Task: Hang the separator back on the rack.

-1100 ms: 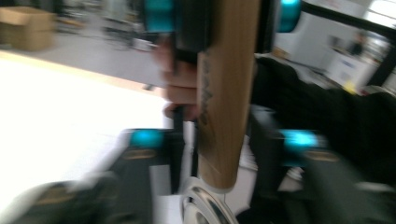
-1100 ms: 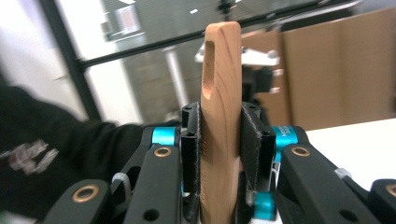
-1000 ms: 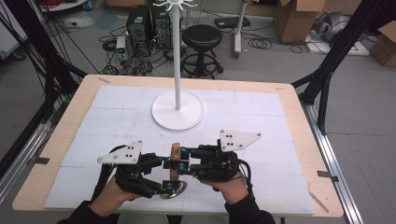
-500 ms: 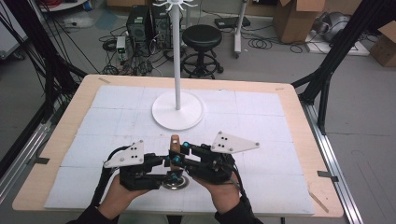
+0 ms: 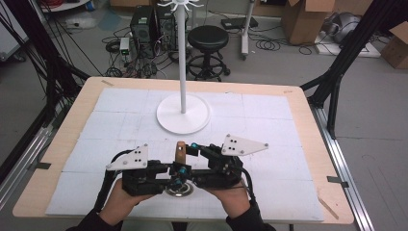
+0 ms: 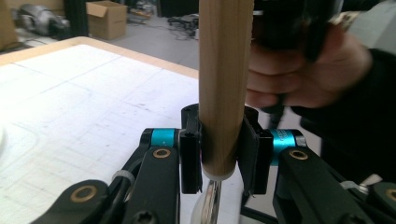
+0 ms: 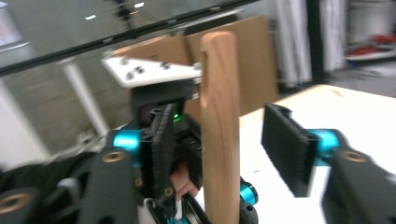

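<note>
On white-papered wooden table (image 5: 308, 120), white stand (image 5: 183, 113), black stool (image 5: 207, 36) behind

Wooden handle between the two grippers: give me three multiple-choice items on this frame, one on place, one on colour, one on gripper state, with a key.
1. Where does the white stand sit relative to the grippers?
A. Beyond them, toward the table's far edge
B. Between them and the person
C. Off the table

2. What colour are the small collars beside the left gripper's pads?
A. Red
B. Cyan
C. Yellow

3. How does the left gripper stand?
A. Open, clear of everything
B. Shut on nothing
C. Shut on the wooden handle

Key: 1 A, the high view shows the stand's base farther up the table than both grippers. 2 B, the left gripper view shows cyan collars on either side. 3 C, both pads press the handle's lower end; the right gripper is open around it.
</note>
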`<act>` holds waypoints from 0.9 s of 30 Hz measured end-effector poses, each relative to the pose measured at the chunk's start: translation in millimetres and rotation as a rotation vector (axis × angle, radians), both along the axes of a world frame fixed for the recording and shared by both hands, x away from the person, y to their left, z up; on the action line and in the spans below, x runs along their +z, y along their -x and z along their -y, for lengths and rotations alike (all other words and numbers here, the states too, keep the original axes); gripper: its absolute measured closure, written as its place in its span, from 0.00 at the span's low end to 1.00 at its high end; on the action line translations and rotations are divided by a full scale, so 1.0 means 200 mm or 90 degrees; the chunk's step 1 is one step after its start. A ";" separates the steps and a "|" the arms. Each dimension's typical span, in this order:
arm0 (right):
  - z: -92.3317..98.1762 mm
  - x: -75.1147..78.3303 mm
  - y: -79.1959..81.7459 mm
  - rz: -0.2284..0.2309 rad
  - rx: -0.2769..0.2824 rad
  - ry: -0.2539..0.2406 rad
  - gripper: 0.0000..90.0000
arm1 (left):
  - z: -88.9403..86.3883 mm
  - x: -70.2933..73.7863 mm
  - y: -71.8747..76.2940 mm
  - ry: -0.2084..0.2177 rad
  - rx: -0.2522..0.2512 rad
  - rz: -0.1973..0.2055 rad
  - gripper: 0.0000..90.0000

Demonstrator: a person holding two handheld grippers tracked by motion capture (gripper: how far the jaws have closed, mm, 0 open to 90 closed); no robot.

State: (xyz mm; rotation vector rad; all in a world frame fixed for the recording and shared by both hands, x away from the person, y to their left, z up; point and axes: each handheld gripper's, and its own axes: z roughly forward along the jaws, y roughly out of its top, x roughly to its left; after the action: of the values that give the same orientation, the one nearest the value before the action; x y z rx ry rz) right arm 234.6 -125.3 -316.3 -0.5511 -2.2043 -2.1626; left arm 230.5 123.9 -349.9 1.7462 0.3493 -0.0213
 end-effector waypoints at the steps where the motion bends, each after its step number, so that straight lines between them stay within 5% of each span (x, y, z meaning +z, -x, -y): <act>1: 0.01 -0.02 -0.03 0.003 0.046 -0.008 0.44 | 0.00 0.00 0.00 0.001 -0.005 -0.001 0.80; 7: 0.01 -0.04 -0.09 -0.009 0.111 -0.026 0.63 | -0.02 0.01 -0.01 0.031 -0.040 -0.009 0.80; 8: 0.00 -0.05 -0.10 -0.002 0.131 -0.025 0.75 | -0.02 0.01 -0.01 0.032 -0.041 -0.009 0.80; 13: -0.02 -0.04 -0.11 0.015 0.133 -0.024 0.80 | -0.05 0.01 -0.03 0.038 -0.025 -0.006 0.76; 16: -0.04 -0.02 -0.16 0.016 0.095 -0.023 0.81 | -0.11 -0.02 -0.05 0.038 0.023 -0.007 0.54; 18: -0.04 -0.01 -0.18 0.013 0.090 -0.022 0.81 | -0.14 -0.04 -0.06 0.038 0.041 -0.007 0.51; 20: -0.05 0.04 -0.26 0.015 0.074 -0.011 0.81 | -0.25 -0.07 -0.08 0.052 0.098 -0.001 0.40; 23: -0.07 0.09 -0.31 0.023 0.069 -0.005 0.81 | -0.33 -0.09 -0.09 0.070 0.133 -0.001 0.31; 24: -0.09 0.14 -0.36 0.027 0.067 0.002 0.81 | -0.39 -0.10 -0.11 0.078 0.170 -0.003 0.28; 27: -0.11 0.20 -0.43 0.035 0.067 0.003 0.81 | -0.45 -0.11 -0.12 0.068 0.206 0.006 0.25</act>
State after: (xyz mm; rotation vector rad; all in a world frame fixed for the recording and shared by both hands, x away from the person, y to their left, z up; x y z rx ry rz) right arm 320.3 -102.8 -277.1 -0.3696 -2.2124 -2.1455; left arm 254.5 214.2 -371.8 1.5673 0.6088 0.1983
